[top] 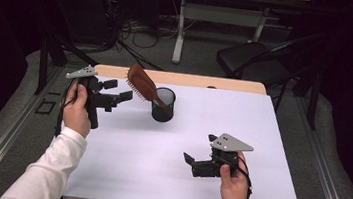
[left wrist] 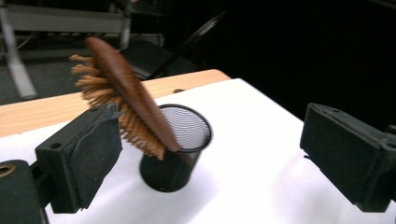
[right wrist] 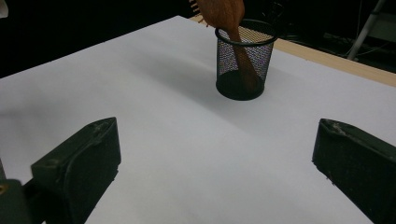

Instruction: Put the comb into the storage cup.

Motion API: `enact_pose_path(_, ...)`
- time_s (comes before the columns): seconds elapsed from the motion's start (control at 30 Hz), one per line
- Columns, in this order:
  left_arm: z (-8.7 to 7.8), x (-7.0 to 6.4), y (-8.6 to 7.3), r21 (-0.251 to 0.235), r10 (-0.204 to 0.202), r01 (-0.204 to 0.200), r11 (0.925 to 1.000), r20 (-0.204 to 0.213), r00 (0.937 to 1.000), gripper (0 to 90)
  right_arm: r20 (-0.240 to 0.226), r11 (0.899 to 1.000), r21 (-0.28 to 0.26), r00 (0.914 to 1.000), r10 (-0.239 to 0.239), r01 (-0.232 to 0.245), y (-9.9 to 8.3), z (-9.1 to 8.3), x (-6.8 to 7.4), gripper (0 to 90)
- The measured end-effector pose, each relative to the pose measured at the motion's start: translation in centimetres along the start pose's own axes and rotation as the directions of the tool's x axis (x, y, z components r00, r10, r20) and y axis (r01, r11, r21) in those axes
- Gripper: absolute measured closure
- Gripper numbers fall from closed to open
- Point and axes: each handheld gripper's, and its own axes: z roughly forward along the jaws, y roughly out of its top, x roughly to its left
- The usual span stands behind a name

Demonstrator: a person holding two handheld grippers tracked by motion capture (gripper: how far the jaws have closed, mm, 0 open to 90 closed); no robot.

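Right tongs [top: 188,161] sit low over the white tabletop [top: 270,140] nearest the person, jaws spread wide and empty. Farther off, the left tongs [top: 121,92] hang open too — gripping nothing, just beside the brush. Beyond them the wooden hairbrush [top: 142,83] stands handle-down in the black mesh cup [top: 163,106], leaning toward the left tongs — bristles facing them.
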Motion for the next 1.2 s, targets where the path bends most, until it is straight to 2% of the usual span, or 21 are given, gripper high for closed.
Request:
enact_pose_path(0.1,-0.5,-0.5,-0.2,0.008,0.025,-0.025,0.9996,0.044,0.9987,5.7,0.000,1.000,-0.001,1.0000,-0.003,0.003,0.0,0.0,-0.1,0.6)
enact_pose_path(0.23,-1.3,-1.2,-0.4,0.009,0.056,-0.056,0.9984,0.073,0.9957,5.6,0.001,1.000,-0.004,1.0000,0.002,-0.002,0.1,-0.1,-0.1,0.7)
enact_pose_path(0.43,-2.4,-2.3,-0.8,0.022,0.098,-0.100,0.9947,0.091,0.9911,5.6,-0.001,1.000,-0.002,1.0000,0.002,-0.002,0.1,-0.1,-0.1,0.7)
enact_pose_path(0.57,-3.0,-3.1,-1.1,0.032,0.131,-0.135,0.9903,0.106,0.9857,5.6,0.001,1.000,-0.003,1.0000,0.005,-0.005,0.1,-0.2,-0.1,0.6)
enact_pose_path(0.77,-4.0,-4.2,-2.1,0.035,0.159,-0.165,0.9857,0.133,0.9783,5.5,0.004,1.000,-0.011,1.0000,-0.001,0.002,0.3,-0.5,-0.3,0.6)
enact_pose_path(0.93,-4.8,-4.9,-3.2,0.021,0.164,-0.169,0.9854,0.155,0.9744,2.6,0.009,1.000,-0.011,1.0000,0.002,-0.002,0.3,-0.6,-0.4,0.6)
enact_pose_path(1.1,-5.3,-5.2,-4.7,0.004,0.147,-0.150,0.9887,0.166,0.9751,0.4,0.008,1.000,0.005,1.0000,-0.002,0.002,0.2,-0.4,-0.2,0.6)
enact_pose_path(1.2,-5.5,-5.1,-5.5,0.017,0.148,-0.153,0.9881,0.161,0.9758,0.4,0.008,1.000,0.007,1.0000,-0.002,0.002,0.1,-0.5,-0.1,0.5)
